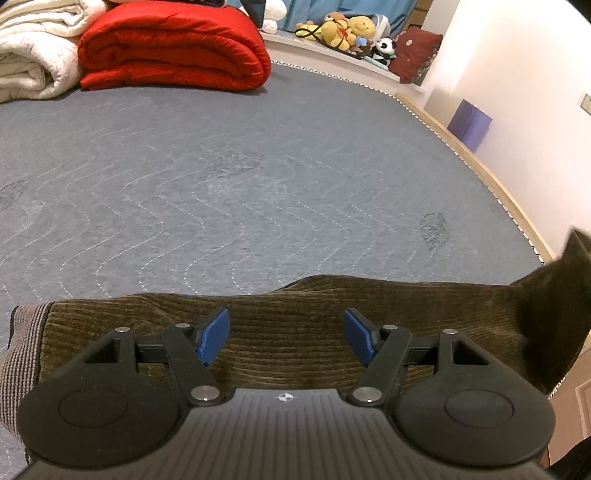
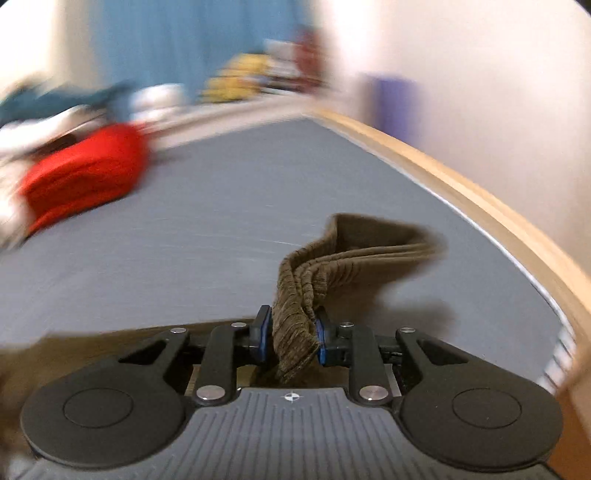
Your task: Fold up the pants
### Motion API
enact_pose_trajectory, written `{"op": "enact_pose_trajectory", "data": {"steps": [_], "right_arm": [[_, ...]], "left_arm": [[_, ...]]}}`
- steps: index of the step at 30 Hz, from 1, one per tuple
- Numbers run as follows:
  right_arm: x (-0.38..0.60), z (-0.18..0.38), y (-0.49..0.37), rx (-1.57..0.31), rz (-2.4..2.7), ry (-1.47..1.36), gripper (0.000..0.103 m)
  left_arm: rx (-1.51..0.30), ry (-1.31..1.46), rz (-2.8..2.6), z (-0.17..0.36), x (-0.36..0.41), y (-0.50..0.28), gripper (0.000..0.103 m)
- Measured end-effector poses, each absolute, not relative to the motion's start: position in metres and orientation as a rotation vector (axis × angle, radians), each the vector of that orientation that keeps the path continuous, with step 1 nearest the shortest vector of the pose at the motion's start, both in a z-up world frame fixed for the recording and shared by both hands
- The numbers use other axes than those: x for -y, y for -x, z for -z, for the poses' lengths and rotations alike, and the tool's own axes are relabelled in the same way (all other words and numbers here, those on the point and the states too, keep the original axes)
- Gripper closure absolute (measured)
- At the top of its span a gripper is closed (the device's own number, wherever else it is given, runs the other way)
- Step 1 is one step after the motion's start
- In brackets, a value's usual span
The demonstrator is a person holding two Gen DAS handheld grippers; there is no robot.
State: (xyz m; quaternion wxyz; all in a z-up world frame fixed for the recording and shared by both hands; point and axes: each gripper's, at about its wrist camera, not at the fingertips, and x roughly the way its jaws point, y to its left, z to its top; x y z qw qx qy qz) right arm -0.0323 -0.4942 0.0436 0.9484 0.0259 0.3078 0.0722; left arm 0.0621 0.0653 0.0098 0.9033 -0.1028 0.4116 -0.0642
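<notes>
Olive-brown corduroy pants (image 1: 295, 332) lie along the near edge of a grey quilted mattress (image 1: 240, 177), their striped waistband (image 1: 22, 347) at the left. My left gripper (image 1: 286, 338) hovers over the pants, open, its blue pads (image 1: 214, 339) wide apart with only the flat cloth beneath them. At the right of that view the pants rise off the bed. In the blurred right wrist view my right gripper (image 2: 291, 338) is shut on a bunched fold of the same pants (image 2: 295, 325), and the loose end (image 2: 369, 243) curls forward above the mattress (image 2: 203, 206).
A folded red quilt (image 1: 173, 51) and a cream blanket (image 1: 33, 55) sit at the far left of the bed. Stuffed toys (image 1: 343, 31) line a ledge behind it. A wooden bed frame (image 1: 472, 158) runs along the right, with a purple box (image 1: 469, 123) by the white wall.
</notes>
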Motion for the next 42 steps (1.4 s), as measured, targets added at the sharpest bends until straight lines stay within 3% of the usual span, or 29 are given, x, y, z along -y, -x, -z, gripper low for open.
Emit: {"op": "enact_pose_trajectory", "data": {"steps": [2,4,7,11,16,22,25,27,32,38,40,42], "right_arm": [[0.413,-0.038,0.035,-0.634,-0.265,0.026,0.078],[0.33,-0.017,0.041,-0.655,-0.389,0.076,0.069],[0.231,0.023,0.059,-0.831,-0.642,0.117,0.065],[0.174,0.042,0.102,-0.905,-0.893,0.231,0.063],[0.208,0.005,0.081,-0.836,-0.812,0.252,0.046],[0.27,-0.044,0.027,-0.727,-0.575,0.213,0.046],[0.298,-0.063,0.013,-0.659,-0.489,0.155,0.038],[0.322,-0.07,0.001,-0.618,-0.412,0.102,0.037],[0.381,-0.057,-0.04,-0.593,-0.216,-0.096,0.036],[0.42,0.024,-0.066,-0.73,-0.075,-0.201,0.034],[0.422,0.043,-0.076,-0.804,-0.06,-0.219,0.034],[0.427,0.047,-0.081,-0.808,-0.087,-0.243,0.033]], "left_arm": [[-0.851,0.224,0.122,-0.009,-0.069,-0.062,0.03],[-0.852,0.233,0.113,-0.008,-0.073,-0.061,0.03],[-0.862,0.242,0.099,-0.006,-0.08,-0.061,0.03],[-0.861,0.239,0.1,-0.006,-0.087,-0.058,0.03],[-0.846,0.255,0.086,-0.007,-0.099,-0.055,0.03],[-0.84,0.229,0.091,-0.007,-0.097,-0.053,0.03],[-0.797,0.206,0.076,-0.011,-0.093,-0.046,0.032],[-0.733,0.168,0.062,-0.018,-0.091,-0.039,0.04],[-0.751,0.153,0.054,-0.026,-0.08,-0.044,0.084],[-0.738,0.047,0.172,-0.024,-0.012,-0.066,0.087],[-0.698,0.016,0.226,-0.007,0.009,-0.072,0.087],[-0.767,0.046,0.234,0.017,0.019,-0.083,0.086]]}}
